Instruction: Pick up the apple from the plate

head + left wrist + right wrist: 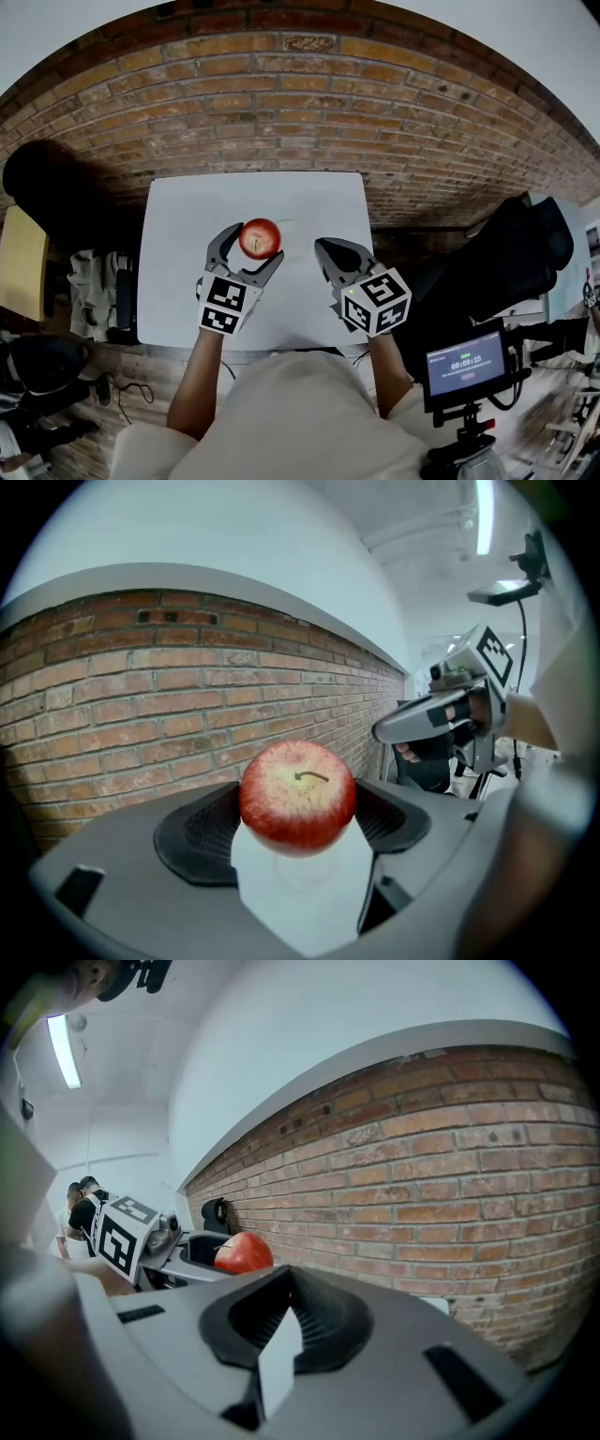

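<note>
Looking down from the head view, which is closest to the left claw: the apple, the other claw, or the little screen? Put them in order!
1. apple: gripped in the left claw, above the white table.
2. right claw: just to the right, over the same table.
3. screen: far off to the right, beyond the table's edge.

Contact between the apple [298, 797] and the left tongs [298, 829] is hidden behind the fruit. The plate [300, 225] is hardly told from the white tabletop [183, 244]. Print on the screen [466, 364] cannot be read.
</note>
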`<state>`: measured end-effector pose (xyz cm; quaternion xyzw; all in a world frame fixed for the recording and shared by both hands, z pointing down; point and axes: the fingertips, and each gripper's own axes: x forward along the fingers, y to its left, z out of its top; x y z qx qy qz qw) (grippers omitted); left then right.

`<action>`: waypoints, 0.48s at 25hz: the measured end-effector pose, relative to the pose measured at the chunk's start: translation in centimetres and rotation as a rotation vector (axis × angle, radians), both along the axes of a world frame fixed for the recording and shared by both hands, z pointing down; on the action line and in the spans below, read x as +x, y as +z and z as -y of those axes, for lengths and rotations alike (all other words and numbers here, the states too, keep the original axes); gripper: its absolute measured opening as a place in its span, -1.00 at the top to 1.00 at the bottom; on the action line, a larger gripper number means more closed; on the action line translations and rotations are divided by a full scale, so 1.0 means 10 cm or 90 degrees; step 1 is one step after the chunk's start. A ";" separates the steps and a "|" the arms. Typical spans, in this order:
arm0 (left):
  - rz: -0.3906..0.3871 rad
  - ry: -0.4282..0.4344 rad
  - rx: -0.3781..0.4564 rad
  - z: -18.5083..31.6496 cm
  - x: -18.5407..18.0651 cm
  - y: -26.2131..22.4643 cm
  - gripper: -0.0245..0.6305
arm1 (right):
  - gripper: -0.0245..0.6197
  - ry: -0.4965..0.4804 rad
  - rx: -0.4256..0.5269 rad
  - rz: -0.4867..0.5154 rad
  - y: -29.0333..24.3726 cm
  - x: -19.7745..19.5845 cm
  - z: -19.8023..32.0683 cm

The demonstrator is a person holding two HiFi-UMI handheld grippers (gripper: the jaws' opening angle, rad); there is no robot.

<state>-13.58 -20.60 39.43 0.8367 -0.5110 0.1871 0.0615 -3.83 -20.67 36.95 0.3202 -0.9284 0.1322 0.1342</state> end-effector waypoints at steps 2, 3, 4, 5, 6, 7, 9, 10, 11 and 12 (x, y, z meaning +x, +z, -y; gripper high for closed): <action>-0.001 0.001 0.009 -0.03 0.01 -0.06 -0.26 | 0.91 -0.001 0.008 0.001 -0.05 0.00 -0.02; -0.002 0.001 0.014 -0.04 0.01 -0.09 -0.25 | 0.91 -0.001 0.014 0.001 -0.08 0.01 -0.03; -0.004 0.003 0.018 -0.05 0.02 -0.11 -0.26 | 0.91 -0.001 0.020 0.001 -0.11 0.01 -0.04; -0.006 0.005 0.022 -0.06 0.03 -0.13 -0.26 | 0.91 -0.001 0.027 0.001 -0.14 0.01 -0.04; -0.009 0.007 0.025 -0.05 0.03 -0.15 -0.25 | 0.91 -0.001 0.033 0.001 -0.16 0.01 -0.03; -0.011 0.008 0.029 -0.05 0.03 -0.16 -0.25 | 0.91 0.000 0.037 0.001 -0.18 0.02 -0.02; -0.015 0.010 0.035 -0.04 0.03 -0.20 -0.25 | 0.91 0.002 0.041 0.002 -0.20 0.02 -0.01; -0.018 0.011 0.038 -0.05 0.04 -0.22 -0.26 | 0.91 0.003 0.042 0.003 -0.21 0.02 -0.01; -0.020 0.013 0.041 -0.05 0.05 -0.24 -0.25 | 0.91 0.004 0.044 0.004 -0.23 0.03 -0.01; -0.022 0.017 0.044 -0.06 0.06 -0.26 -0.25 | 0.91 0.004 0.045 0.006 -0.24 0.03 -0.01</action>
